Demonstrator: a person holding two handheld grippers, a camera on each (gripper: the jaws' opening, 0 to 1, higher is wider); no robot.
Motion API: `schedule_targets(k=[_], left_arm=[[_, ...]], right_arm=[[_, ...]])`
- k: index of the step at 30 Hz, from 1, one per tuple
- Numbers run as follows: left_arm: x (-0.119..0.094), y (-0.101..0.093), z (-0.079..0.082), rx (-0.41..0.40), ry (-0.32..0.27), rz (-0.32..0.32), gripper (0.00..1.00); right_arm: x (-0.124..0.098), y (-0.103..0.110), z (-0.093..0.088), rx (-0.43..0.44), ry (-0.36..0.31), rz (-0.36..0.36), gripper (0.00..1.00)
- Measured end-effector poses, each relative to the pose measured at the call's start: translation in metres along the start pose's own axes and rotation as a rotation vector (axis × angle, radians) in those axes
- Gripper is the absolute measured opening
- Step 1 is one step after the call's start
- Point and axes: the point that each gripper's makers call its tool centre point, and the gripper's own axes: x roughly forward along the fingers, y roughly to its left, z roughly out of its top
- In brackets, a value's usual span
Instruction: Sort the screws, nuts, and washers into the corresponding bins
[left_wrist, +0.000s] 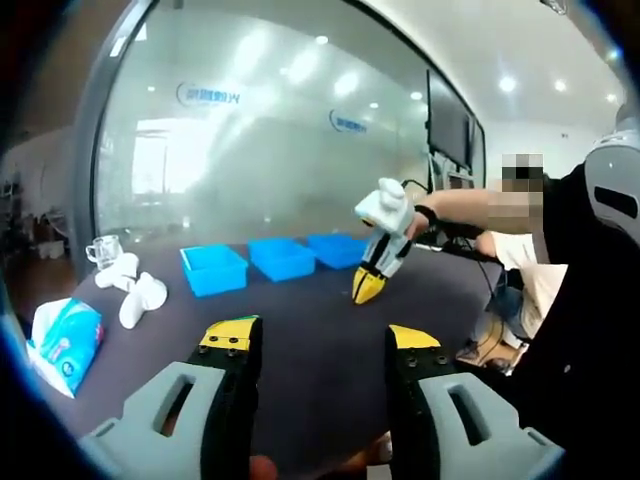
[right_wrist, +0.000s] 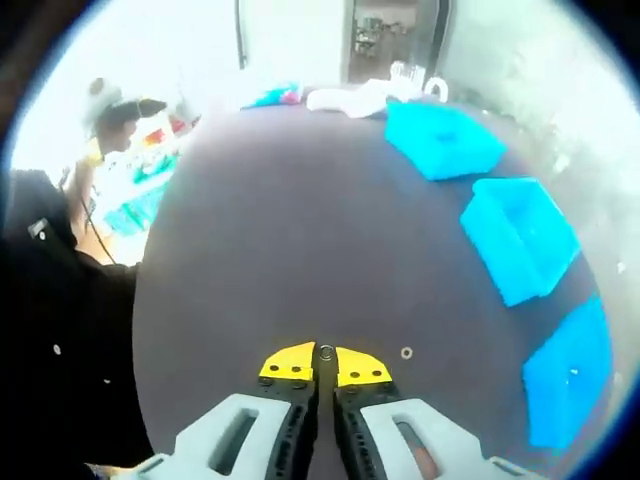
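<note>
Pinching small washer (right_wrist: 325, 352) at lower centre, right gripper (right_wrist: 325, 362) jaws pressed together; slip risks drop before bins (right_wrist: 515, 235). Left gripper (left_wrist: 325, 340) jaws spread.

Looks like an office or meeting room: frosted glass partition (left_wrist: 260, 130) carrying printed logos across the upper left, recessed ceiling lights (left_wrist: 508, 84) at upper right, wall-mounted dark screen (left_wrist: 449, 122) right of centre, and a large dark round table (right_wrist: 300, 250) with blue bins (right_wrist: 515, 235) along its right.

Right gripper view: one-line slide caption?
Right tool shut on a small part, washer beside, three blue bins right.
</note>
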Motion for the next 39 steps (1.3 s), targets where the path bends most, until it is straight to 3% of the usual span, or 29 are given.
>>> schedule_targets(k=[7,12,21,25,30,39], left_arm=[[0.001,0.001,0.007,-0.001,-0.018,0.000,0.48],[0.001,0.000,0.009,-0.005,-0.026,-0.002,0.48],[0.003,-0.001,0.015,-0.010,-0.037,0.001,0.48],[0.004,-0.002,0.017,-0.007,-0.038,0.001,0.48],[0.004,0.000,0.018,-0.013,-0.045,0.010,0.48],[0.004,-0.001,0.017,-0.009,-0.040,0.008,0.48]], right_arm=[[-0.032,0.003,0.004,0.088,-0.177,-0.072,0.02],[-0.060,0.002,0.001,0.156,-0.322,-0.167,0.02],[-0.111,0.000,-0.002,0.252,-0.588,-0.425,0.02],[-0.126,0.006,-0.006,0.251,-0.651,-0.527,0.02],[-0.150,0.010,-0.005,0.293,-0.784,-0.639,0.02],[-0.156,0.006,0.008,0.325,-0.870,-0.641,0.02]])
